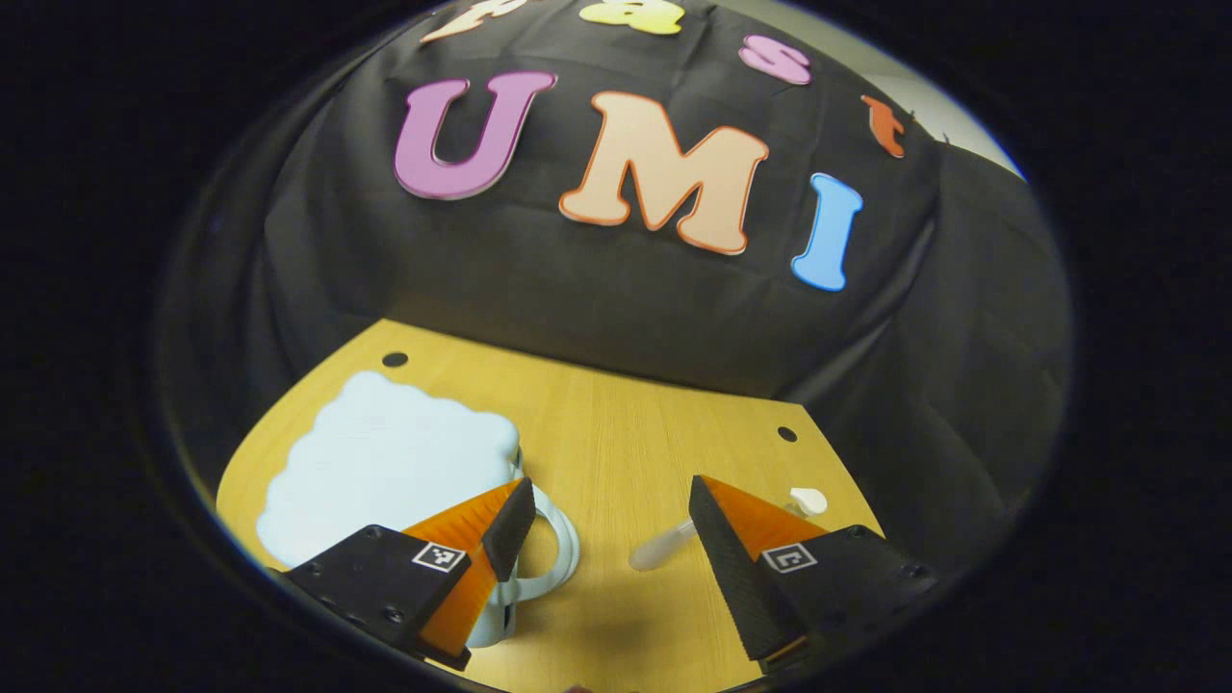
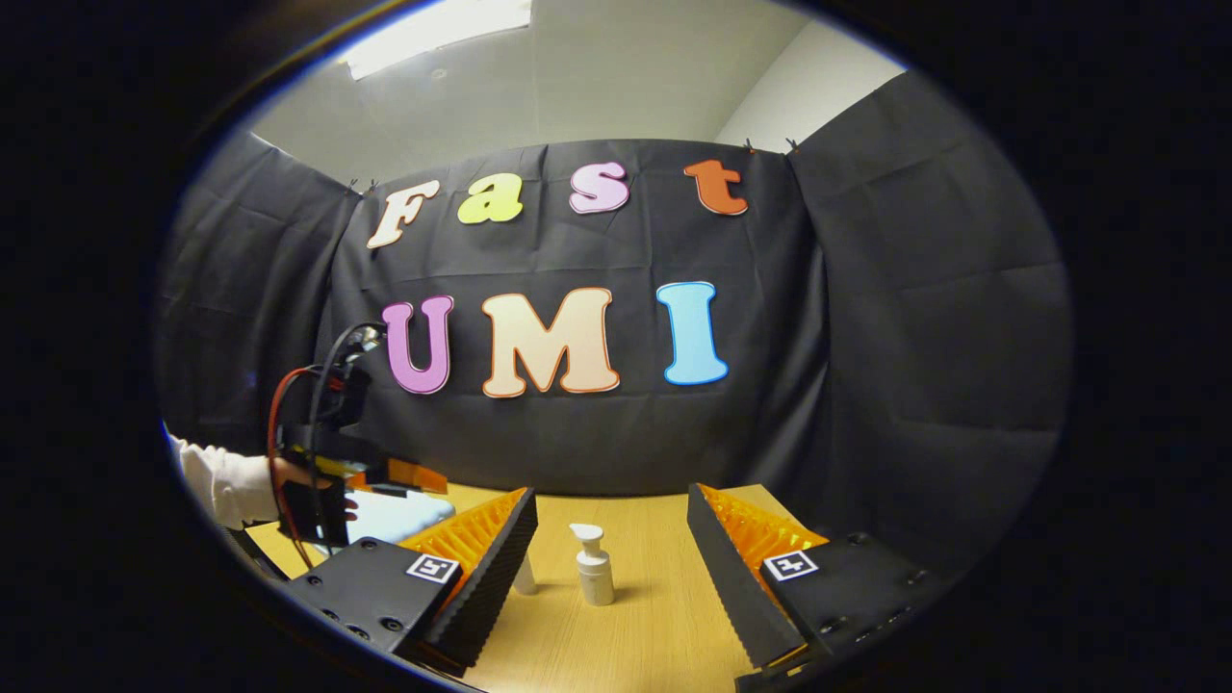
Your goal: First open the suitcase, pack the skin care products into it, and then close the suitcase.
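1. Left gripper view: I see the left gripper point(image 1: 608, 539) with its fingers spread wide apart and nothing between them, hanging over the wooden table point(image 1: 626, 423).
2. The pale blue suitcase point(image 1: 385, 467) lies flat and closed on the left part of the table. Its white handle point(image 1: 556, 551) loops out just behind my left finger point(image 1: 508, 527); that fingertip overlaps the handle in the picture, but I cannot tell whether it touches.
3. A small clear tube point(image 1: 659, 547) lies on its side just left of my right finger point(image 1: 722, 553), inside the gap between the fingers but close to that right one. A white cap point(image 1: 808, 500) peeks out beyond the same finger, towards the far right.
4. Right gripper view: the right gripper point(image 2: 611, 558) also stands open and holds nothing.
5. A white pump bottle point(image 2: 594, 568) stands upright on the table, ahead of the gap between these fingers and roughly in the middle of it, touching neither.
6. A second small white item point(image 2: 525, 577) stands just behind the left finger's tip, mostly hidden; I cannot tell what it is.
7. Far to the left I see a hand in a white sleeve point(image 2: 226, 481) holding the left gripper above the suitcase.
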Tool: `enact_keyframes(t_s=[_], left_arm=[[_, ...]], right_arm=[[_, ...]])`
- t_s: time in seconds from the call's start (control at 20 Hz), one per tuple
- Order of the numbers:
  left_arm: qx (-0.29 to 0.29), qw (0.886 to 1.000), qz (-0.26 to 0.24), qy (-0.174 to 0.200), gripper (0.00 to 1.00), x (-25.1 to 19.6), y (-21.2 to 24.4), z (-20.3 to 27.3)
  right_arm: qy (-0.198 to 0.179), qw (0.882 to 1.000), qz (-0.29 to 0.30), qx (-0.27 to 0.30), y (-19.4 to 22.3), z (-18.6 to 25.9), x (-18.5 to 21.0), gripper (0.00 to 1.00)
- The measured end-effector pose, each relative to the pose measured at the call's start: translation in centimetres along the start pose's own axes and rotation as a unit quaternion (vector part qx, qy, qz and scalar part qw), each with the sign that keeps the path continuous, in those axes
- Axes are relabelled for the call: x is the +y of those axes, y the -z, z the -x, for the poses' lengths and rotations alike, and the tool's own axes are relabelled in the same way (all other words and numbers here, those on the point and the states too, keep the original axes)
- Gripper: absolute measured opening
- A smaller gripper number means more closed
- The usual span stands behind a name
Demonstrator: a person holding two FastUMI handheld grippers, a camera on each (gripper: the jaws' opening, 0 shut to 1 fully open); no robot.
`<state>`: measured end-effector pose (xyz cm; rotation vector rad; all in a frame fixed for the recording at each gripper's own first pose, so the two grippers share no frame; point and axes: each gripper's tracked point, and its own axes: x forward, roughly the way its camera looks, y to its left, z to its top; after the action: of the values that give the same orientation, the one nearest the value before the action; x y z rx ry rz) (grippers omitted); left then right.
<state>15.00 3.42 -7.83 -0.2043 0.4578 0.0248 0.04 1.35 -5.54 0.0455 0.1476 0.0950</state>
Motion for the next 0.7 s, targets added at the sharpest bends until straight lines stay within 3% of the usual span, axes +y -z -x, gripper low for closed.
enact_keyframes(t_s=[0.25, 0.45, 0.7], left_arm=[[0.094, 0.995, 0.019, -0.014, 0.96, 1.1, 2.8, -5.3], [0.175, 0.982, 0.053, -0.055, 0.96, 2.8, 5.6, -8.1], [0.235, 0.968, 0.038, -0.082, 0.95, 3.8, 7.8, -9.7]], right_arm=[[-0.001, 1.000, -0.019, 0.024, 1.9, 0.7, 0.2, 0.98], [0.003, 0.998, -0.047, 0.041, 3.2, 1.3, -0.1, 0.97], [0.015, 0.997, -0.063, 0.051, 4.4, 1.3, -1.1, 0.98]])
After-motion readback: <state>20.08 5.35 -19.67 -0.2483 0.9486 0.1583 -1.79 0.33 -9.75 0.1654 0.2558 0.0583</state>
